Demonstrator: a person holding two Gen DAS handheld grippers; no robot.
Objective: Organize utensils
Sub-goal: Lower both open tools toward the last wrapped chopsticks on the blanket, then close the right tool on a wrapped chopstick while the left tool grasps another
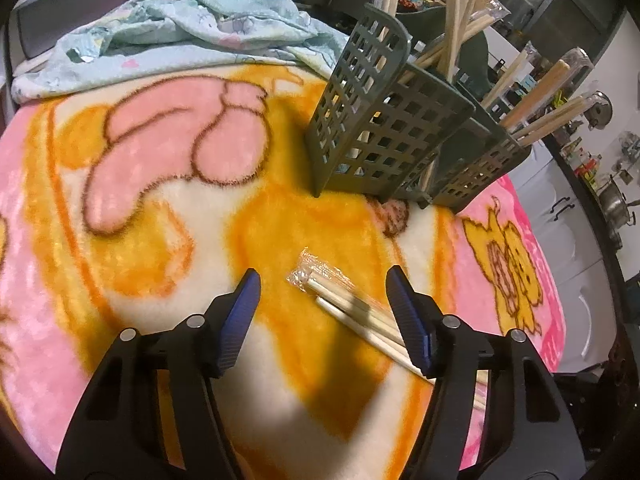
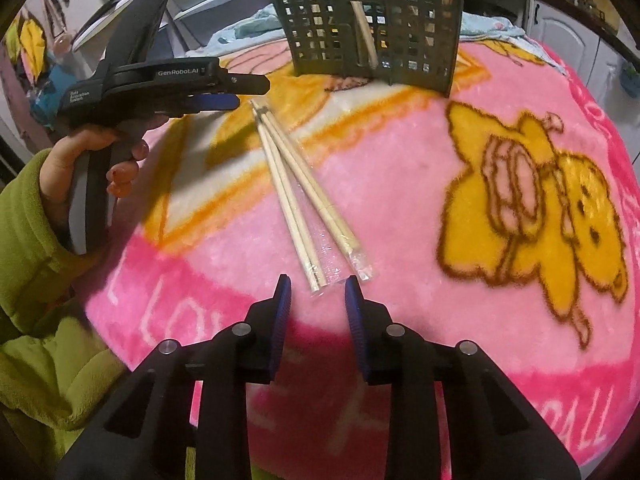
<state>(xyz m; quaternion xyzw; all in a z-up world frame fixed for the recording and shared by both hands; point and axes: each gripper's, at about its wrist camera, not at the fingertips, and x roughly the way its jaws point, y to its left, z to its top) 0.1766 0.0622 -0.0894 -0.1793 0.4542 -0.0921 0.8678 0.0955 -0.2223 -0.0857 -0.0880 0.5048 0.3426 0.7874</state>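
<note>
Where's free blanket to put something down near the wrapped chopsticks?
Free: the pink stretch between the wrapped wooden chopsticks and the yellow cartoon print. Crowded: around the green lattice plastic utensil holder, and where the left gripper hovers.

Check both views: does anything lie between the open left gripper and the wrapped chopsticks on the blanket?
Nothing visible does. The left gripper hangs open just above the wrapped chopsticks, with only bare blanket around them.

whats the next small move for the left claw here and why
Probably lower the left claw and shut it on the wrapped chopsticks. It is open, with their near tips already lying between its jaws on the blanket, unheld. The green holder behind already has chopsticks standing in it, so these likely go there.
</note>
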